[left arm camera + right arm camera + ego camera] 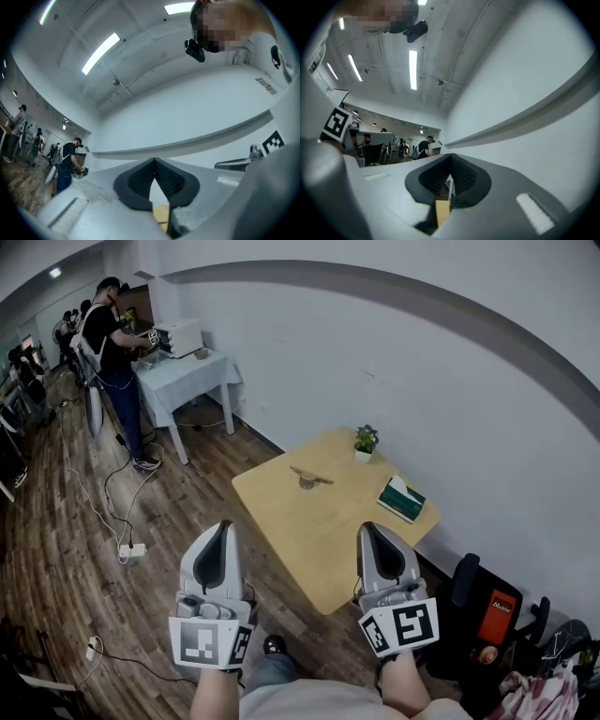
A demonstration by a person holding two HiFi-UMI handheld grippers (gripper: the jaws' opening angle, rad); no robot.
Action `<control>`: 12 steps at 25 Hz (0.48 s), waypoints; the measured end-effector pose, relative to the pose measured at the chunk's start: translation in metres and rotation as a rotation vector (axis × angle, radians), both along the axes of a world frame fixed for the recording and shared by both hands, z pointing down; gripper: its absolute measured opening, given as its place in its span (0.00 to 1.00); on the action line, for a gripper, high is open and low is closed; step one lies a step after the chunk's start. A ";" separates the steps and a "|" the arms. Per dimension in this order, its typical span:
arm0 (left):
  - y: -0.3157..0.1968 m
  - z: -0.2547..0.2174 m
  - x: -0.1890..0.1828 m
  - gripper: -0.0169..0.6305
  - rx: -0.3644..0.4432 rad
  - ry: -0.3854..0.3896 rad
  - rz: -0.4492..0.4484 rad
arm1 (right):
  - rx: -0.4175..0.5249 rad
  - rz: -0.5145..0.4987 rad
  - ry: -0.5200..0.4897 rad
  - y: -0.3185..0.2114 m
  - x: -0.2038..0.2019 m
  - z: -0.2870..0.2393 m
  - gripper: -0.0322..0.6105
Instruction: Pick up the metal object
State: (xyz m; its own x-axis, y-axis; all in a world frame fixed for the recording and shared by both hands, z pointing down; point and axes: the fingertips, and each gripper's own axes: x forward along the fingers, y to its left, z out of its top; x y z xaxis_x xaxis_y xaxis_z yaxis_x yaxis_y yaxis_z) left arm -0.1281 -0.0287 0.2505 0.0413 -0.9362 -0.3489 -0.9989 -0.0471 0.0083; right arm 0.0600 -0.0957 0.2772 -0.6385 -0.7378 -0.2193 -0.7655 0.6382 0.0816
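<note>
A: What do we have in the head view?

B: We hold the left gripper [221, 535] and the right gripper [372, 538] up in front of us, at the near side of the wooden worktop [281, 512]. The metal object [309, 478] lies flat on the worktop towards its far side, well apart from both grippers. A small potted plant [366, 440] stands beyond it, and a green box [401, 500] lies off to its right.

A: And in the left gripper view?

B: Our jaws meet at the tips, closed on nothing. Past them we see wall and ceiling, with a sliver of the worktop low between the pads.

A: The right gripper view?

B: It's the same there. The jaws are together with nothing between them, and they are aimed at the wall and the room rather than down at the object.

A: So how far along are we?

B: We judge that no part of the pick is done, since the object sits untouched. We have yet to reach across, spread one gripper's jaws, lower them round the object, close on it and lift.
</note>
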 end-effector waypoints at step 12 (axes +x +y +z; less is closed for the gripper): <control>-0.072 0.009 -0.066 0.04 -0.024 0.013 0.069 | -0.019 0.054 0.012 -0.060 -0.066 0.006 0.05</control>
State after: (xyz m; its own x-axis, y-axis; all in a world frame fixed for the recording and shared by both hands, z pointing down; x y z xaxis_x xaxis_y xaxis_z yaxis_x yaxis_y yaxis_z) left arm -0.1942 -0.1006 0.2592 0.1014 -0.9394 -0.3274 -0.9930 -0.1155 0.0236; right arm -0.0065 -0.1554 0.2830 -0.6005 -0.7750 -0.1969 -0.7977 0.5979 0.0792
